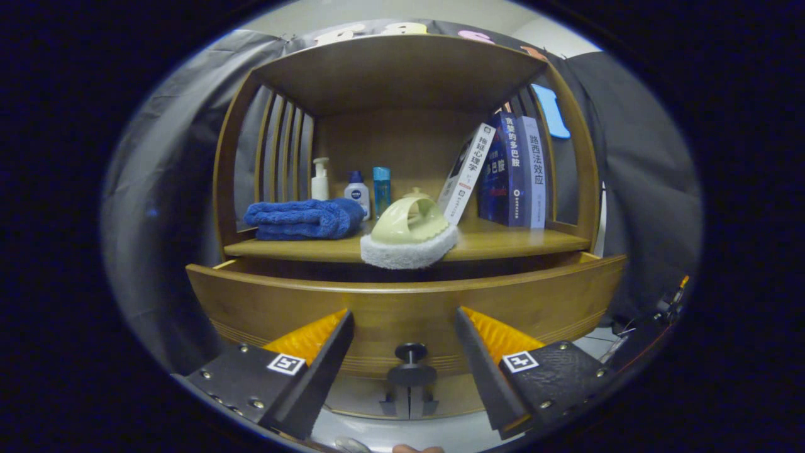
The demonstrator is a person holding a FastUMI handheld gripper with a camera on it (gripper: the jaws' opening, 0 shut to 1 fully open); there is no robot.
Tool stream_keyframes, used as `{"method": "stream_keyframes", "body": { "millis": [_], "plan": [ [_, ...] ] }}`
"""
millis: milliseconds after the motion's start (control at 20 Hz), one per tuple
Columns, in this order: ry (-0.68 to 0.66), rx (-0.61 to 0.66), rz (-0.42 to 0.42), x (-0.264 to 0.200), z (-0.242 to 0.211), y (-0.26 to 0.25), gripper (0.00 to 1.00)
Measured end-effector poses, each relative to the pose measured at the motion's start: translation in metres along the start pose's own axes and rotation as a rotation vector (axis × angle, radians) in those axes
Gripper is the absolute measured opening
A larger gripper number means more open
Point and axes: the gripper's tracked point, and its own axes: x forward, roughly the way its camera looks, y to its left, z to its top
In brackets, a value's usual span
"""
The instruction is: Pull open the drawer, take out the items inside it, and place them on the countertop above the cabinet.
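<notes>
A wooden cabinet stands ahead with its drawer [402, 302] pulled out; the drawer's inside is hidden behind its curved front. A dark round knob [410, 352] sits low on that front, between my fingers. My gripper [405, 314] is open, fingertips close to the drawer front, holding nothing. On the countertop [516, 242] above the drawer lie a folded blue towel [305, 219] and a pale green scrub brush [410, 236] with a white fluffy base, which overhangs the countertop's front edge.
At the back of the countertop stand a white pump bottle [320, 179], a small white bottle with a blue cap [356, 192] and a teal bottle [381, 189]. Books [509, 173] lean at the right. A shelf roof [396, 72] and slatted sides enclose the space.
</notes>
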Motion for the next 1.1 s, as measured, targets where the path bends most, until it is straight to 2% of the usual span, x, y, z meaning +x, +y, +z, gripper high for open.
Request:
{"method": "stream_keyframes", "body": {
  "millis": [550, 750, 900, 1100],
  "plan": [
    [-0.025, -0.030, -0.009, 0.050, 0.006, 0.004, 0.98],
    [-0.032, -0.052, -0.004, 0.048, 0.005, 0.005, 0.98],
    [-0.001, 0.002, 0.018, 0.043, 0.000, 0.004, 0.98],
    [0.010, 0.003, 0.009, 0.016, -0.006, -0.006, 0.99]
  ]
}}
